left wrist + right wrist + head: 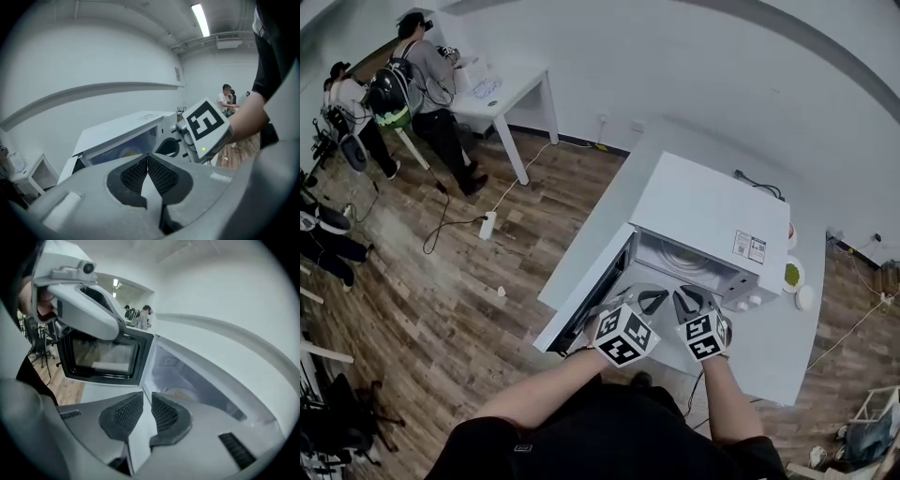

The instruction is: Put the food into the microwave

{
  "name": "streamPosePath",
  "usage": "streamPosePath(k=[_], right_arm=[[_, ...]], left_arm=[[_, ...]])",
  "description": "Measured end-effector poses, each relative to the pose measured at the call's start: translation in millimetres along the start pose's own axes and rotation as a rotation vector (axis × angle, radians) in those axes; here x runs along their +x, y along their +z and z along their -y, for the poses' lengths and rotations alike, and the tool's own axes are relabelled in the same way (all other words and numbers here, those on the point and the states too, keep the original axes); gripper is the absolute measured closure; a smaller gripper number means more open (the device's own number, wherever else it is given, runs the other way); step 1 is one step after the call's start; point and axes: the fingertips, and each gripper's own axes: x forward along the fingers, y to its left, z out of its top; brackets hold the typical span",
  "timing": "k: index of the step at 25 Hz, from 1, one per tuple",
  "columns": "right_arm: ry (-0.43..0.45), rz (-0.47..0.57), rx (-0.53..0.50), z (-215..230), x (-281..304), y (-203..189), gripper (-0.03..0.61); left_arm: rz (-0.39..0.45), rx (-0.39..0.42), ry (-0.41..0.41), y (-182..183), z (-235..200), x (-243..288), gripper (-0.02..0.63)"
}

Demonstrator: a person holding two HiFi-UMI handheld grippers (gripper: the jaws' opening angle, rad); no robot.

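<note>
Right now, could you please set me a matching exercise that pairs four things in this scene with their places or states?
Things:
1. microwave door
2. left claw
3. right claw
4. small dish with green contents

Places or states:
A. on the table, beside the microwave
B. tips touching, nothing between
C. swung open
D. slightly apart, nothing between

Pairs: 1-C, 2-B, 3-D, 4-A

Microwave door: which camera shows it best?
The right gripper view: the open door faces it, window clear. The head view sees the door edge-on from above; the left gripper view shows only a sliver.
</note>
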Motion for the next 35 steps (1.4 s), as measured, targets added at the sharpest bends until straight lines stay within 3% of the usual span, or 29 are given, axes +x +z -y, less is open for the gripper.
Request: streamPosePath(k=[4, 9, 12, 16, 18, 22, 26, 30, 35], right_arm=[[0.0, 0.087, 0.12, -30.7, -55.2, 21.9, 0.523], [0.014, 0.239, 0.436, -67.3, -109.6, 44.4, 0.54], [-0.019, 0.271, 0.432, -85.3, -134.3, 59.4, 0.545], [0.052, 0.433, 0.505, -87.4, -177.0, 99.4, 0.549], [0.049, 0.494, 0.508, -79.3, -201.0, 111.6, 0.551], [0.114, 0.636, 0.641, -67.6, -247.9, 121.5, 0.563], [0.05, 0.61, 0.537, -61.9, -270.5, 106.7, 0.563], [0.043, 0.623, 0.578, -50.0, -278.8, 89.7, 0.565], [0.022, 0.623, 0.527, -41.1, -288.9, 86.8, 0.566]], left_arm=[[0.097, -0.011, -0.044, 22.7, 16.1, -35.5, 0.605], [0.198, -0.011, -0.132, 35.1, 45.1, -72.2, 0.605], [0.245, -0.051, -0.169, 38.0, 53.8, -94.5, 0.606], [0.283, -0.147, -0.166, 44.7, 52.2, -121.0, 0.606], [0.302, -0.187, -0.155, 51.5, 53.8, -131.2, 0.606], [0.323, -0.24, -0.079, 61.8, 54.8, -150.3, 0.606], [0.342, -0.264, -0.037, 72.1, 65.2, -159.7, 0.606], [0.362, -0.253, -0.014, 83.2, 72.7, -159.1, 0.606], [0.385, -0.269, -0.002, 95.2, 75.2, -154.2, 0.606]])
